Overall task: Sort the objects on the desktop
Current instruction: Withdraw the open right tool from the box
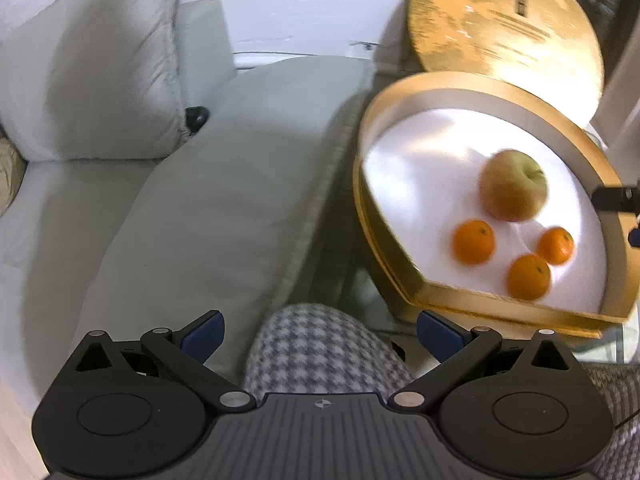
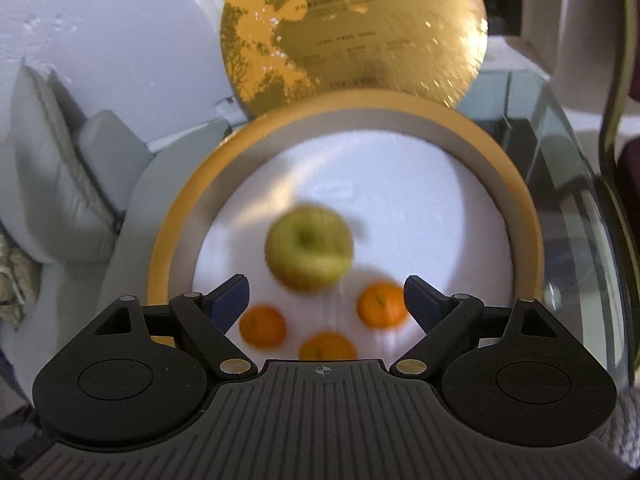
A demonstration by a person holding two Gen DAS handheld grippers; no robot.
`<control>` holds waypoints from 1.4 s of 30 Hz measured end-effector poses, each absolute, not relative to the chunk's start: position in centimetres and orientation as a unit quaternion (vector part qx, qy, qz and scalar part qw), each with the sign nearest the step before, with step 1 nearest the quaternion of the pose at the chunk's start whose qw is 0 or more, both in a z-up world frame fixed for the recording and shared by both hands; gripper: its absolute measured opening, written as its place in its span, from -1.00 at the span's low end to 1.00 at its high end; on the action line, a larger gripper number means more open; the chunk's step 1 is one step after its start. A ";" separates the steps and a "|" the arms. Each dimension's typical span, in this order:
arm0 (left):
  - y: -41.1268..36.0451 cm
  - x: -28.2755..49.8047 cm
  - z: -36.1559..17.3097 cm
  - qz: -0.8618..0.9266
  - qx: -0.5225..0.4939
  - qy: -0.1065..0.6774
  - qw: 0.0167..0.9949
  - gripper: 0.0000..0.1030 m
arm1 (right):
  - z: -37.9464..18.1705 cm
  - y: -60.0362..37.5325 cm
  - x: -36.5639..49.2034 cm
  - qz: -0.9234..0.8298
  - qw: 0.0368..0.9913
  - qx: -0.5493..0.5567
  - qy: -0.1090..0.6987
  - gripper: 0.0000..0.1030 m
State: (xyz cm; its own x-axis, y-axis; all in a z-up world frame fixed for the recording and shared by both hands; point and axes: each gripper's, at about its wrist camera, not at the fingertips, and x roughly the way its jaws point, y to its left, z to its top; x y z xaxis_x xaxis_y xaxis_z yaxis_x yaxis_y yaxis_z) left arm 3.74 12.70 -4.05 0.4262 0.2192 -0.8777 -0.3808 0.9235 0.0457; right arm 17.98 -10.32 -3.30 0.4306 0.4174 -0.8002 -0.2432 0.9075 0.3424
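Observation:
A round gold box (image 2: 516, 200) with a white floor holds a green-yellow apple (image 2: 309, 248) and three oranges (image 2: 382, 304). My right gripper (image 2: 326, 300) is open and empty, hovering above the box's near side over the oranges. In the left wrist view the same box (image 1: 380, 152) lies at the right with the apple (image 1: 513, 184) and oranges (image 1: 473, 241) inside. My left gripper (image 1: 320, 336) is open and empty, to the left of the box above a knee in houndstooth cloth (image 1: 324, 352). A dark tip of the right gripper shows at the far right edge.
The gold lid (image 2: 354, 32) stands upright behind the box. The box rests on a glass table (image 2: 560, 128). A grey sofa with cushions (image 1: 100, 80) fills the left side, next to the table.

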 end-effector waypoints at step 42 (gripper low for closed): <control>8.4 8.7 7.1 0.159 0.043 0.375 0.912 0.99 | 6.4 -24.5 11.1 0.202 0.927 0.088 0.302 0.82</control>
